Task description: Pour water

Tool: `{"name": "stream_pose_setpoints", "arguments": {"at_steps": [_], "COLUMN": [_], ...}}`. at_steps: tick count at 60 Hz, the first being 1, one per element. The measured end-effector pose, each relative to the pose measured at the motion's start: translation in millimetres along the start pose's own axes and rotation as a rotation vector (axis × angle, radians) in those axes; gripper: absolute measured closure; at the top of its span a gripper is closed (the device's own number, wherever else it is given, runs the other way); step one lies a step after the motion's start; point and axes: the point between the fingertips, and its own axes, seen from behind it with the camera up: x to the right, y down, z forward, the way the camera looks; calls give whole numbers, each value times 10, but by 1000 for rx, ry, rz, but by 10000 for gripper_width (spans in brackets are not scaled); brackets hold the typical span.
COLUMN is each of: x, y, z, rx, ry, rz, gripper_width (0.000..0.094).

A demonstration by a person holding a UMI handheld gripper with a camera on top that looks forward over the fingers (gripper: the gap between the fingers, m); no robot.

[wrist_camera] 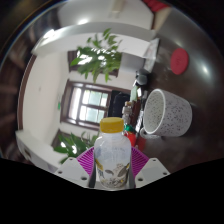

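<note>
Gripper view, progress: bottle [112,158] with yellow cap is already lifted and carried; cap looks on, so I judge the pouring itself not yet begun
Gripper view, target: white speckled cup [166,111] sits up and to the right beyond the bottle, mouth facing the camera
Gripper view, jaws: gripper [111,168] pinches the bottle, purple pads [86,159] pressing both its sides
Gripper view, pose: strongly tilted, the room's window [93,101] and leafy plants [97,55] appear rolled, no bench visible under the bottle
</note>
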Motion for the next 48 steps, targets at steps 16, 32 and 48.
{"name": "stream_pose_setpoints", "arguments": {"at_steps": [16, 32, 48], "x": [-59, 22, -291], "y": [-389, -444, -333], "z": [72, 14, 99], "rx": [121, 144, 30], "ry": [-54, -43, -19], "rz": [517, 659, 32], "gripper_width": [477, 477, 461]}}
